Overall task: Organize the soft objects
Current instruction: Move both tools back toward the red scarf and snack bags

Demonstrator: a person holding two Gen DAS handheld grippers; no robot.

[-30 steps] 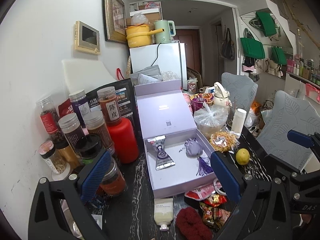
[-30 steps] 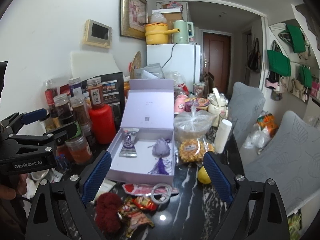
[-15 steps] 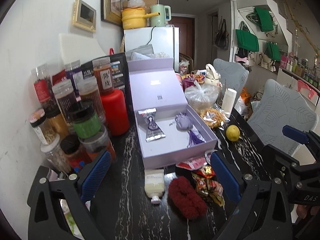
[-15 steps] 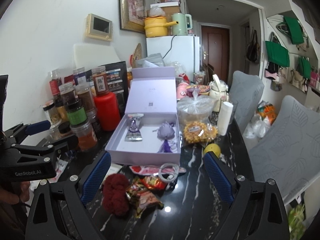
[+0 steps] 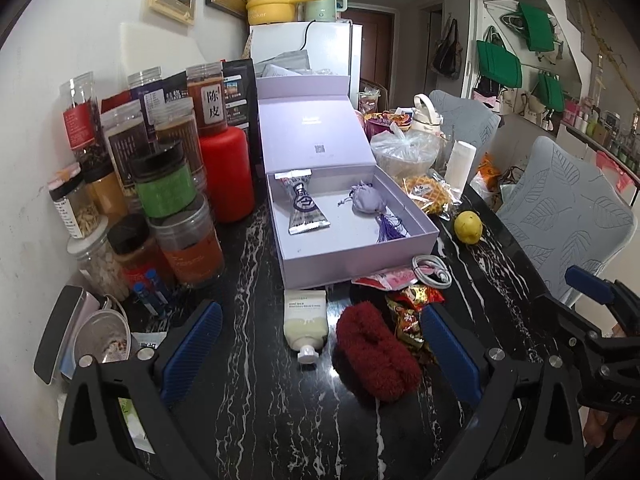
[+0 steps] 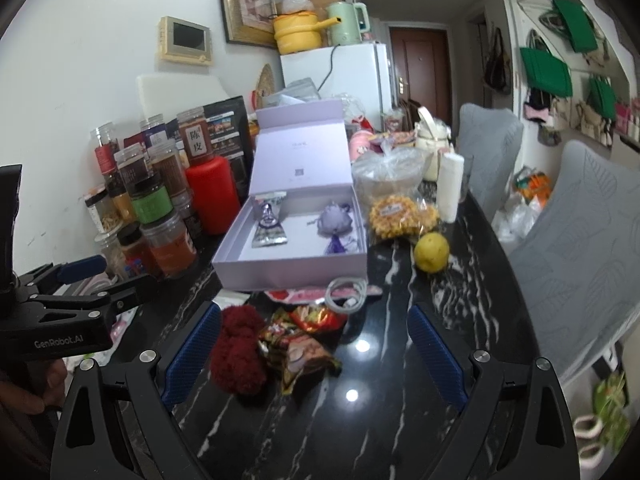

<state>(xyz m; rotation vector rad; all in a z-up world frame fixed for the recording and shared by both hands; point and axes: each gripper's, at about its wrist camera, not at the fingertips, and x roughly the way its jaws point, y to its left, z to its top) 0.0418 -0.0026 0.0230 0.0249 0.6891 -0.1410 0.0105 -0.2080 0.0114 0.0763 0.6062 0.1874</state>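
Cluttered black table [image 5: 248, 408] – both grippers, left [image 5: 320, 352] and right [image 6: 316, 354], gape wide and empty above the red fluffy thing [image 5: 376, 354], likely bound for the lilac box [image 5: 352, 252]

left hand-held gripper [image 5: 320, 344] agape | above red fuzzy item [image 5: 374, 354]

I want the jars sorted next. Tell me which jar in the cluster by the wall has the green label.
The black-lidded jar with the green label, stacked on the clear jar of reddish-orange contents. The other jars have red, dark, white or brown labels.
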